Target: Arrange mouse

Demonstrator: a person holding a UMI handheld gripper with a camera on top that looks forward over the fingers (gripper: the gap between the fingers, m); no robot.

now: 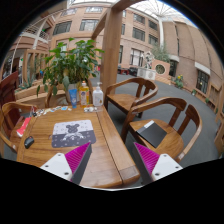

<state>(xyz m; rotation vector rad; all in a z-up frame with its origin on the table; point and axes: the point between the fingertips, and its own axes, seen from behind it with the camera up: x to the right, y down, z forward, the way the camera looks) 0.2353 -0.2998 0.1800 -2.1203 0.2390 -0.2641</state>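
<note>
Sunlit atrium walls with tall windows rise behind a slatted wooden table set among curved wooden armchairs. Low at the near edge, the gripper hangs above the table's right end with its two fingers spread wide and nothing between them; the magenta pads face each other across bare slats. Far and to the left of the fingers lies a grey patterned rectangular mouse mat, flat and roughly square to the table edge, presumably laid there as the spot where the mouse belongs. Further left, near the table's left edge, sits a small dark rounded object that I take to be the mouse, off the mat and well apart from the fingers. Beside it lies a pink flat item. At the far end stand bottles and a leafy green potted plant. The wide opening suits an approach not yet begun.
</note>
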